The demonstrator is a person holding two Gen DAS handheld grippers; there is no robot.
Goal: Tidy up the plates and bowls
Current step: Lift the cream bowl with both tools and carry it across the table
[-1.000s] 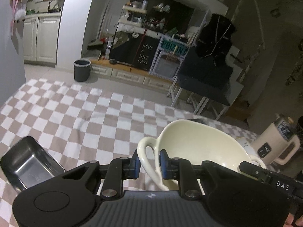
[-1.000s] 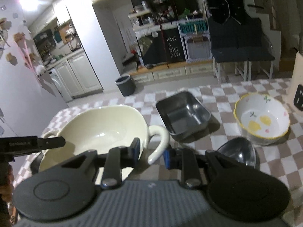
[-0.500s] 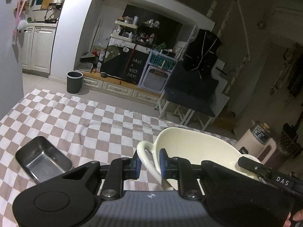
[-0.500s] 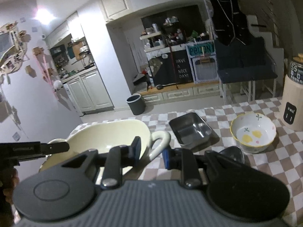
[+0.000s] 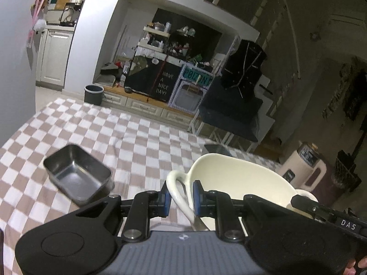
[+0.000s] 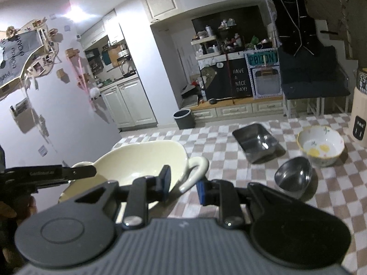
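Observation:
A large cream two-handled bowl (image 5: 231, 178) hangs above the checkered table, held at both handles. My left gripper (image 5: 180, 198) is shut on its left handle. My right gripper (image 6: 183, 185) is shut on the other handle, and the bowl (image 6: 142, 162) shows to its left in the right wrist view. A steel rectangular tray (image 5: 76, 175) lies on the table to the left in the left wrist view. In the right wrist view, a steel tray (image 6: 257, 141), a small steel bowl (image 6: 293, 177) and a flowered ceramic bowl (image 6: 321, 145) sit at the right.
A cream appliance stands at the table's right side, in the left wrist view (image 5: 305, 171) and the right wrist view (image 6: 360, 114). The checkered tablecloth (image 5: 96, 133) covers the table. Beyond it are a dark bench (image 6: 314, 87), a bin (image 6: 183, 118) and cabinets.
Both grippers have lifted the cream bowl higher above the table. More of the room and tabletop shows. The grips on the handles have not changed.

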